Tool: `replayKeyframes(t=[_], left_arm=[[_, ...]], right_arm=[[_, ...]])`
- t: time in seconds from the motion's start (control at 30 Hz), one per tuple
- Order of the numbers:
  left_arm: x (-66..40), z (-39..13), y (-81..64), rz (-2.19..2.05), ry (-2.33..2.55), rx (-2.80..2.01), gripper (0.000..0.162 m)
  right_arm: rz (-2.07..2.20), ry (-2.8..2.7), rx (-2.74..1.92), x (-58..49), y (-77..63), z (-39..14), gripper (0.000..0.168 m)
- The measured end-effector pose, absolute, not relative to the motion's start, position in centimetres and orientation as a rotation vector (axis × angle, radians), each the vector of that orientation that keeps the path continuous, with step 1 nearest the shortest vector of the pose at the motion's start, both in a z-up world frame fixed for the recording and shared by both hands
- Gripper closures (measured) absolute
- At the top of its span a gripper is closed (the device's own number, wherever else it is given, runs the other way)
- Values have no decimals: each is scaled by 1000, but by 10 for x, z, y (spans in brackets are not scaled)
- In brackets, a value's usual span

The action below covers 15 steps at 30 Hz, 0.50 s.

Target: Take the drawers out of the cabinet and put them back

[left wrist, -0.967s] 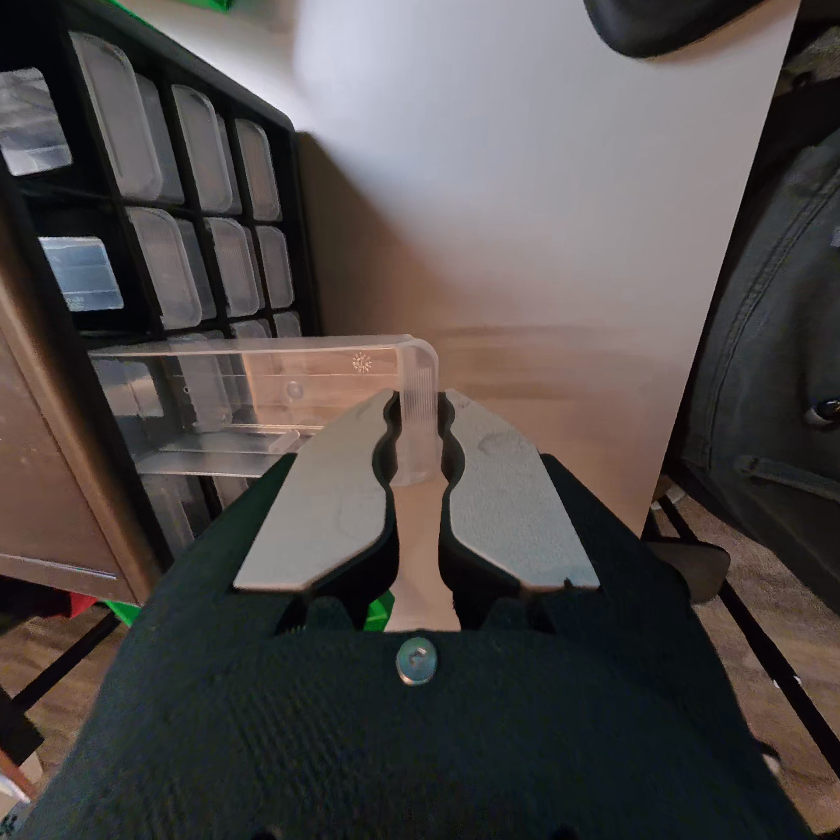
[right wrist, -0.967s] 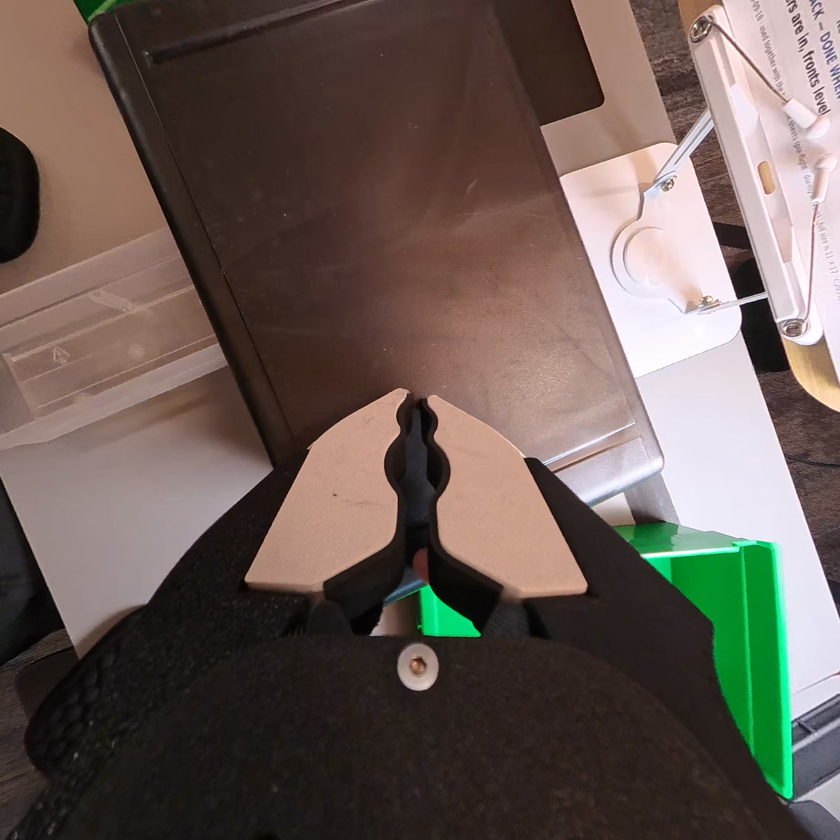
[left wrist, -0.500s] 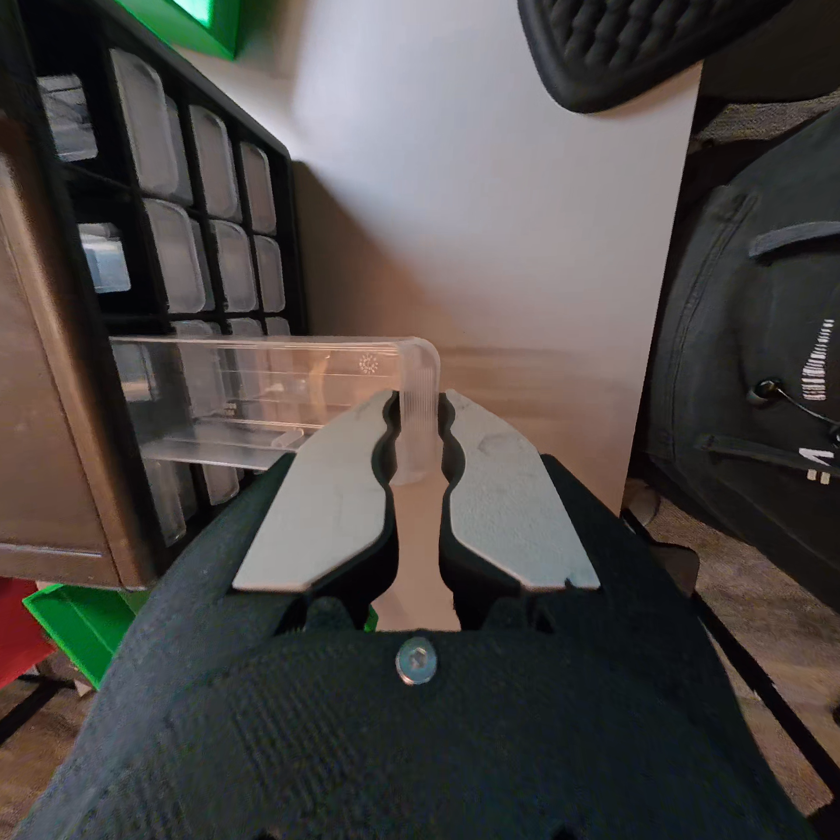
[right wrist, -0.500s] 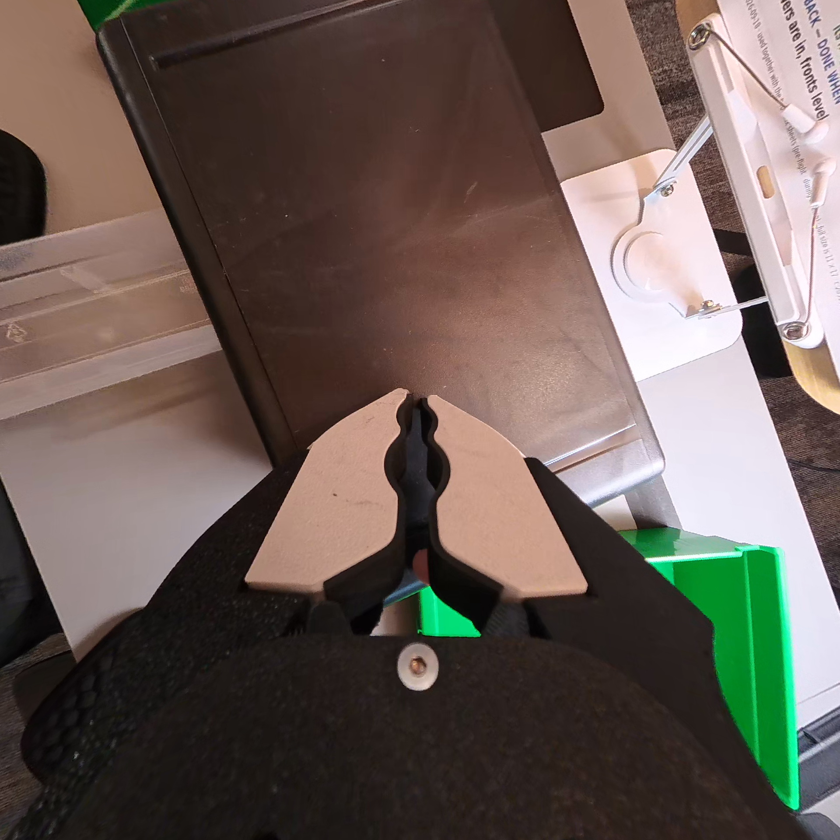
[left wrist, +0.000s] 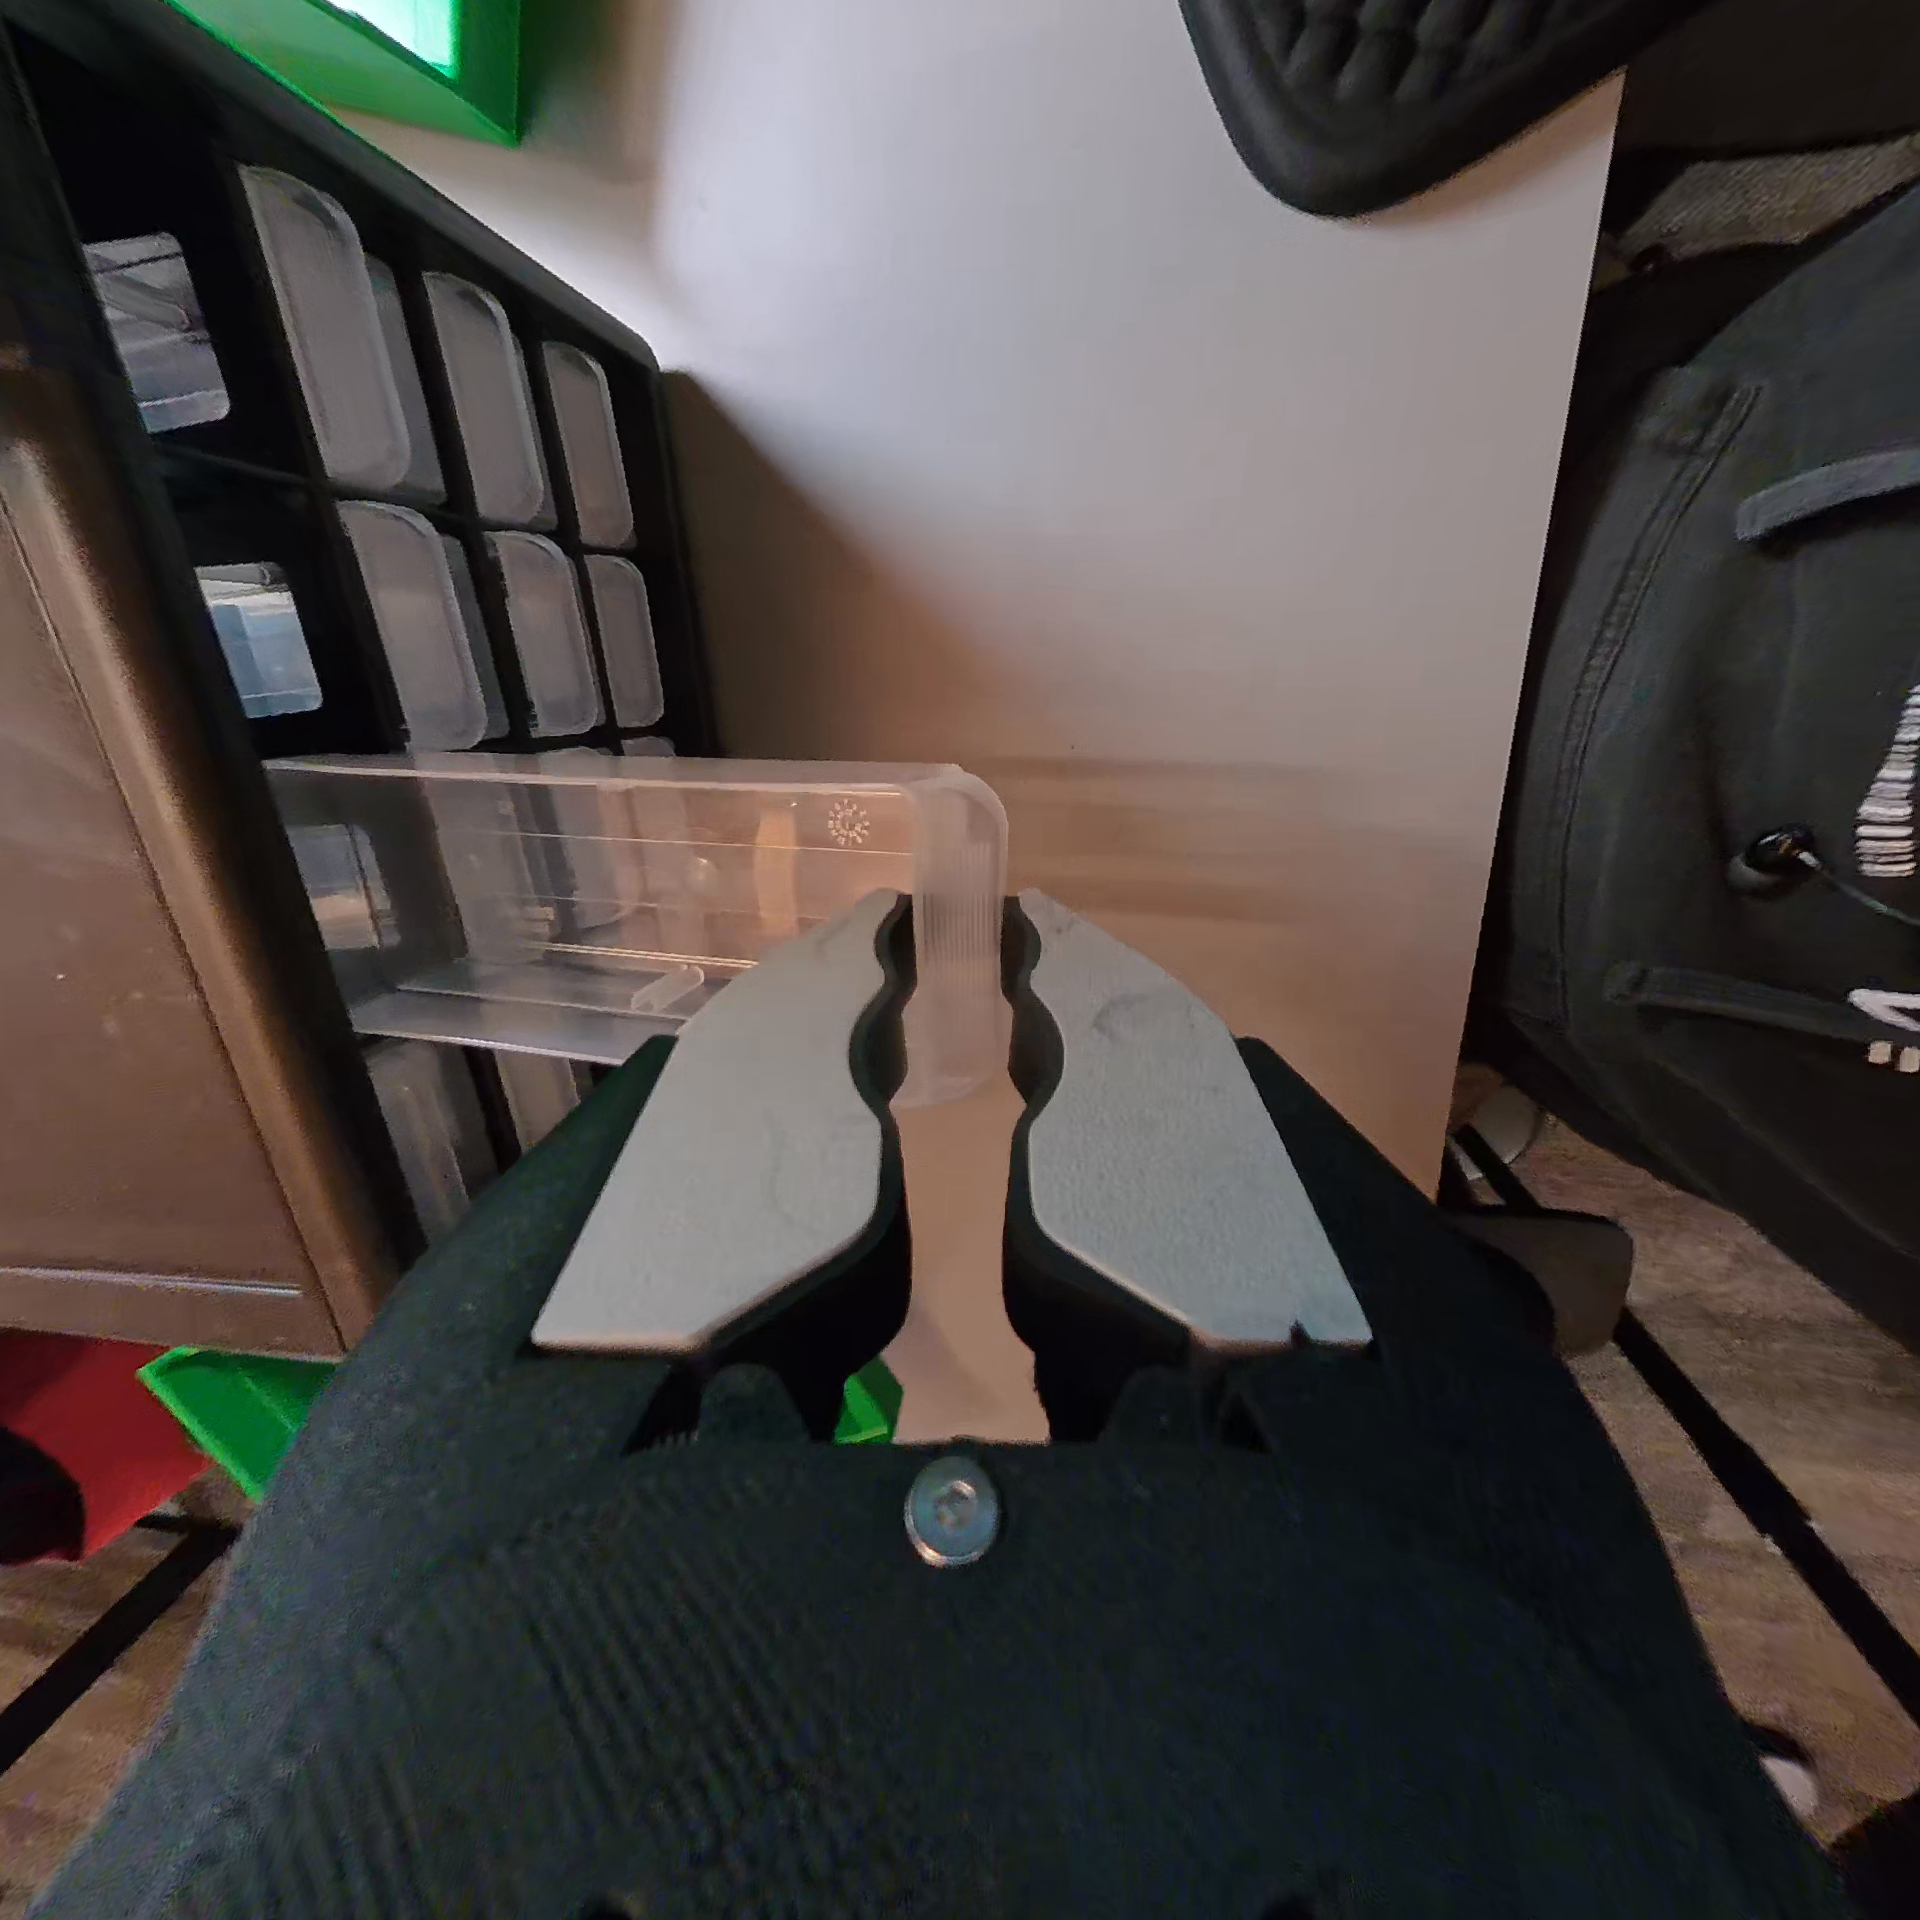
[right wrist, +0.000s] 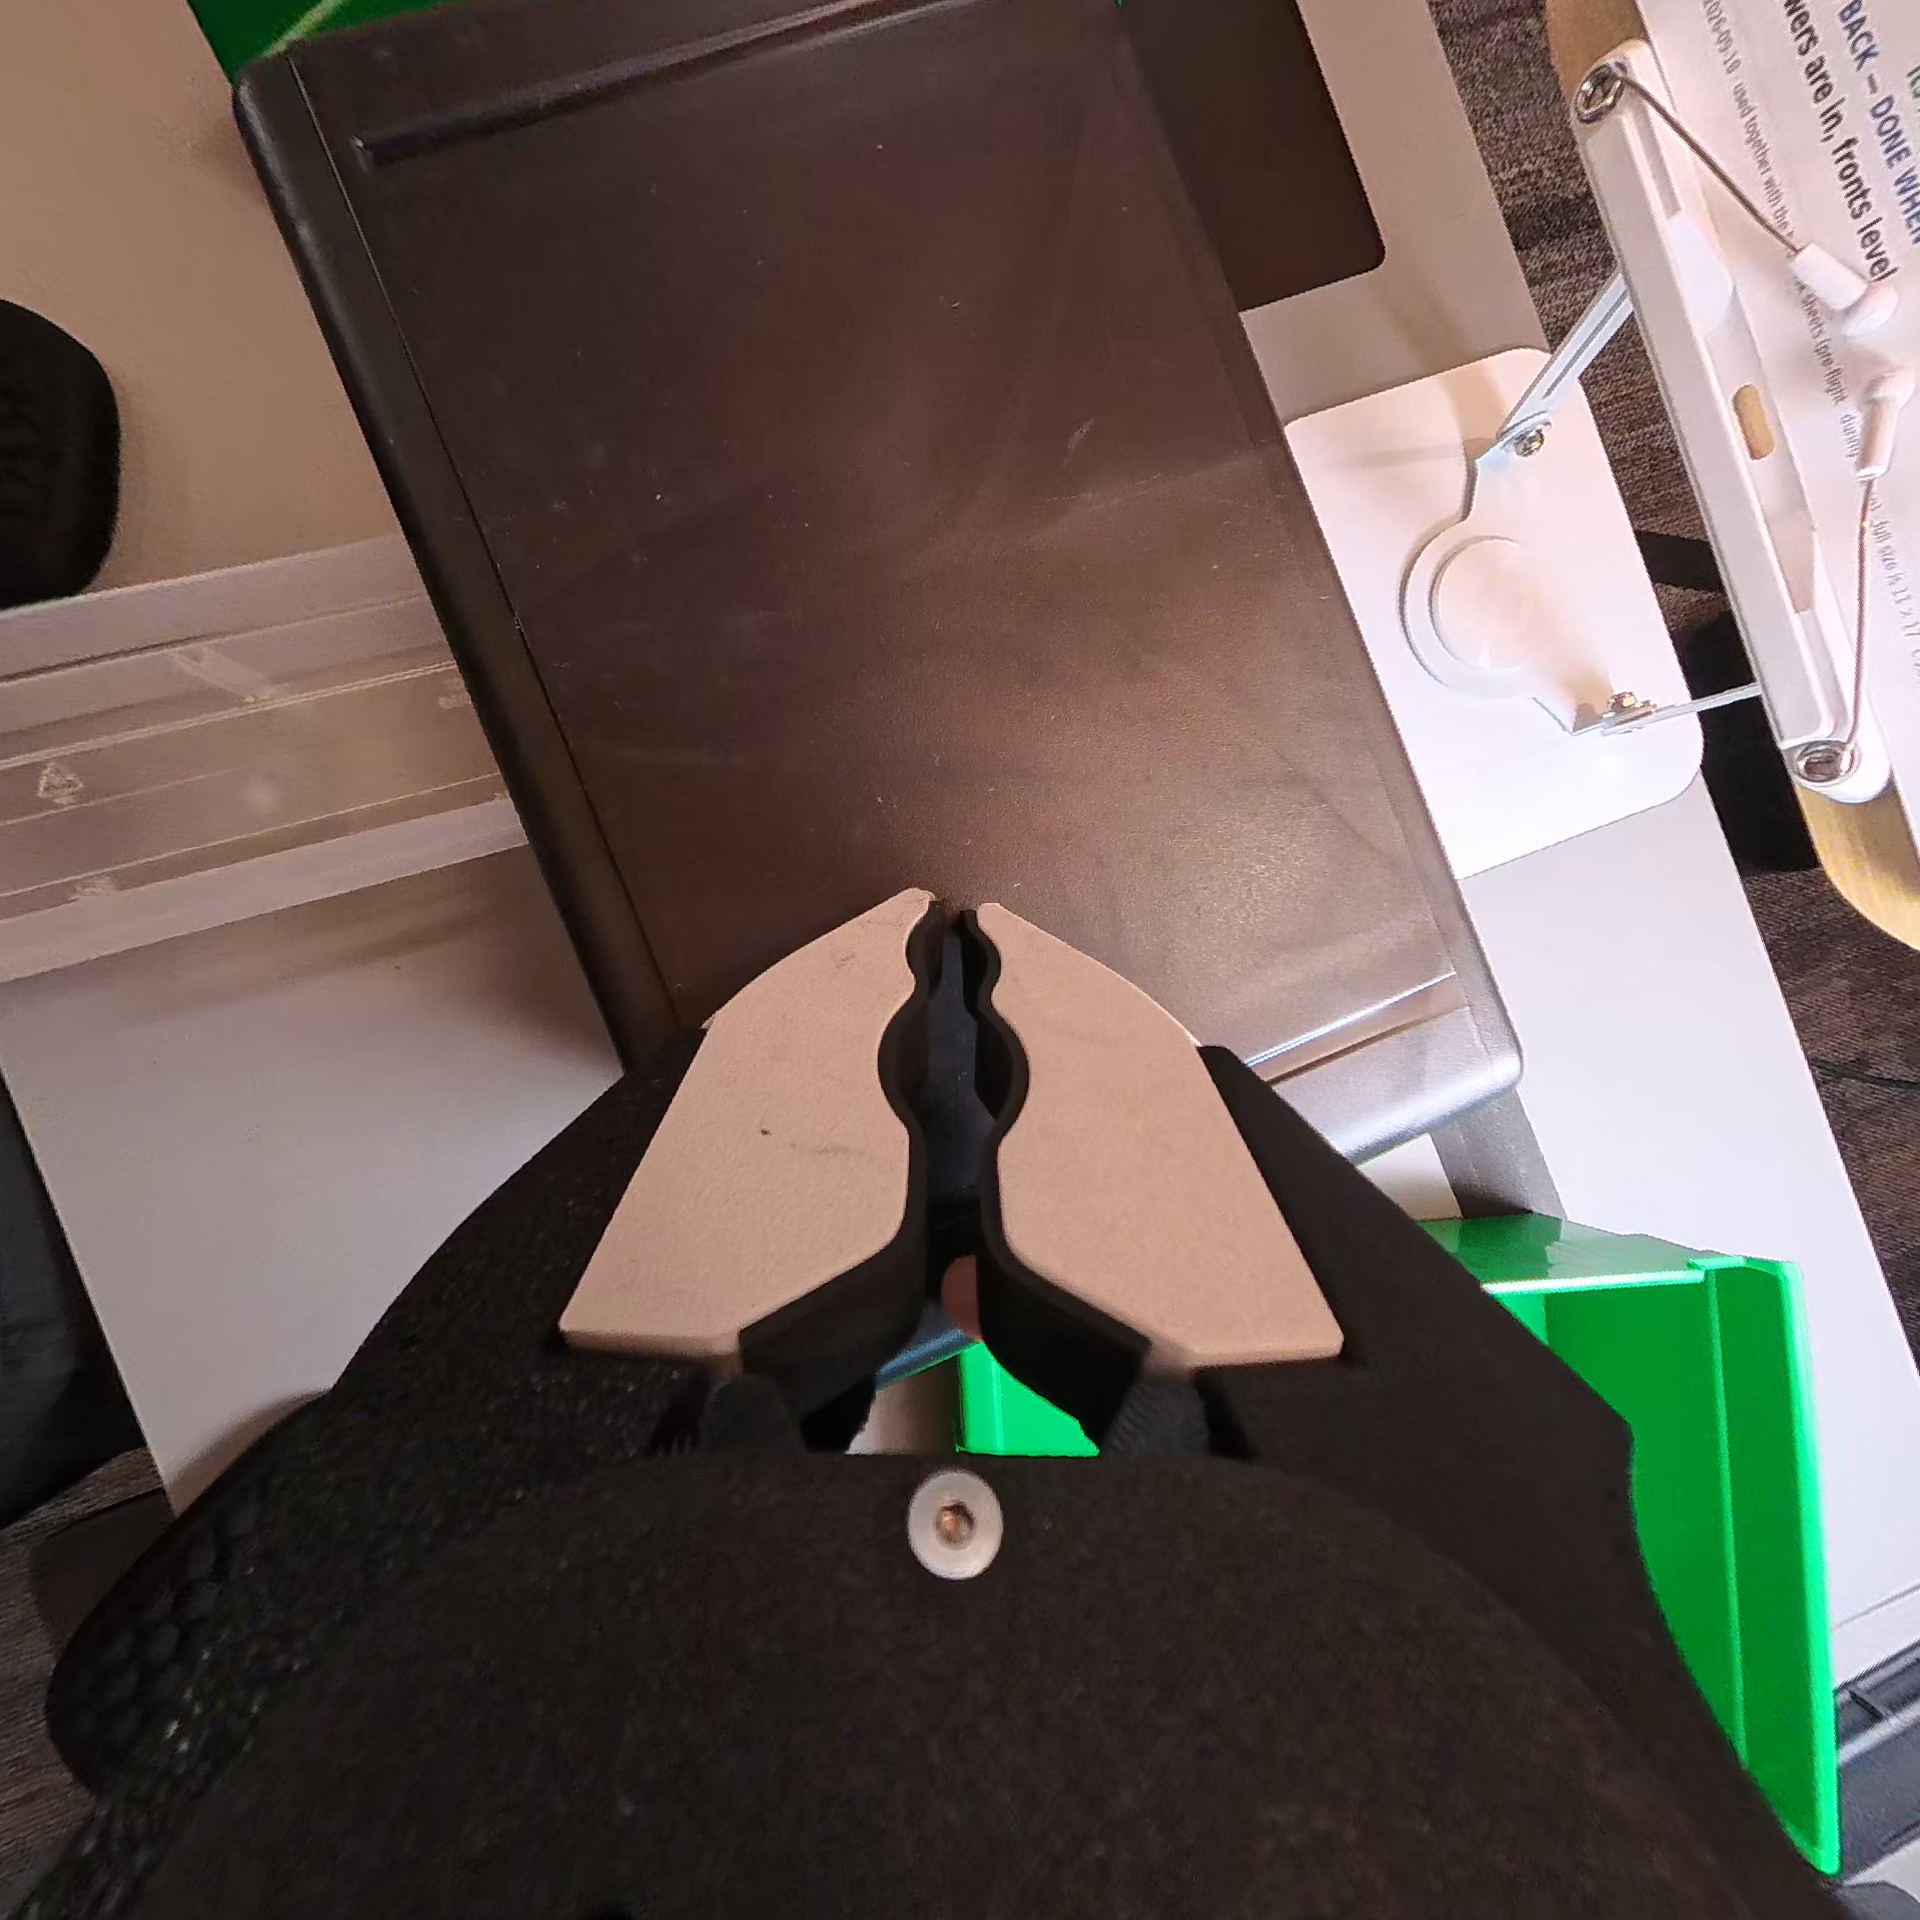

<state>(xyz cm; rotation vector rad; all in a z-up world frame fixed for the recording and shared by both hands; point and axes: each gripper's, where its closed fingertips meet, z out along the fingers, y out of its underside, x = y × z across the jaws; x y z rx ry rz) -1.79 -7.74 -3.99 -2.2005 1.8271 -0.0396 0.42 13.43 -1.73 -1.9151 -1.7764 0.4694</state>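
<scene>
A: Drawer (left wrist: pixel 582 894), clear plastic, sticks far out of the cabinet (left wrist: pixel 125 935), rear end still in its slot. Left gripper (left wrist: pixel 954 914) has its jaws clamped on the handle (left wrist: pixel 956 966).

B: Right gripper (right wrist: pixel 954 914)?

A: Jaws together, nothing between them, tips over the cabinet's dark top, maybe pressing it down; contact can't be told.

B: Progress?

A: Early, I'd guess. This drawer isn't free yet or isn't home yet; direction can't be told. Most other drawers (left wrist: pixel 499 416) sit in their slots.

B: Surroundings?

A: White table (left wrist: pixel 1143 468) under it all, clear in front of the drawer. Green bin (right wrist: pixel 1714 1455) beside the cabinet, white stand (right wrist: pixel 1475 582) behind it. Black bag (left wrist: pixel 1714 831) off the table's edge, well apart. Nothing blocks the slide path.
</scene>
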Motion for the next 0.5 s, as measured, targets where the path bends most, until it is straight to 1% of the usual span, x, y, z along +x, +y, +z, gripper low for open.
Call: replayKeyframes(t=[0.03, 0.5], left_arm=[[-17, -39, -78, -58, 1810, -2213, 146], [-22, -52, -81, -143, 1832, -2246, 147]], right_arm=[[470, -1776, -1915, 4, 134, -17, 165], [463, -1777, -1911, 4, 134, -17, 165]])
